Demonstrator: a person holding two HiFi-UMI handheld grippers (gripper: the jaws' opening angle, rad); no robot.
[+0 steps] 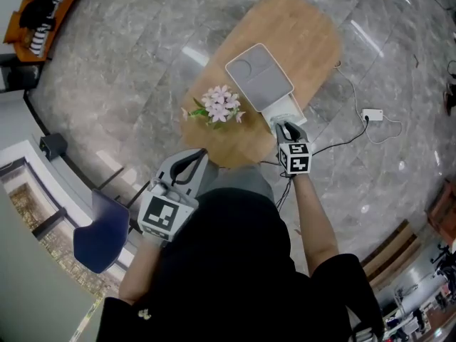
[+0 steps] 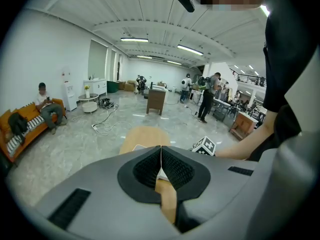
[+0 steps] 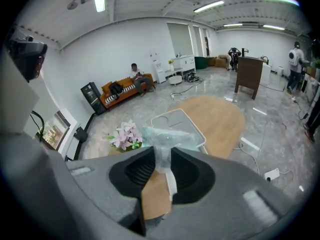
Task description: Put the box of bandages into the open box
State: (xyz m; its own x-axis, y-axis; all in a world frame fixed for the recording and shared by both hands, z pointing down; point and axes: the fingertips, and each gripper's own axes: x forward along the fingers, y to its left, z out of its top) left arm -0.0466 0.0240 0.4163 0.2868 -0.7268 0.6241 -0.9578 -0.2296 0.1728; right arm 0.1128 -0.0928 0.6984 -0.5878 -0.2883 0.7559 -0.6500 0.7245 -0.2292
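Observation:
The open box (image 1: 265, 84), shallow, white and empty, lies on the oval wooden table (image 1: 299, 34); in the right gripper view the open box (image 3: 176, 120) shows just beyond the jaws. My right gripper (image 1: 287, 129) is shut on the box of bandages (image 1: 281, 111), a pale green and white pack in clear wrap, held at the open box's near edge. That box of bandages (image 3: 167, 136) sticks out between the pads of the right gripper (image 3: 162, 156). My left gripper (image 1: 200, 155) hangs near my body, off the table's near end. The left gripper (image 2: 161, 156) is shut with nothing in it.
A small bunch of pink flowers (image 1: 218, 107) stands on the table left of the open box. A blue chair (image 1: 100, 237) is on the floor at lower left. A cable and white adapter (image 1: 372, 114) lie on the floor to the right. An orange sofa (image 1: 43, 9) is far left.

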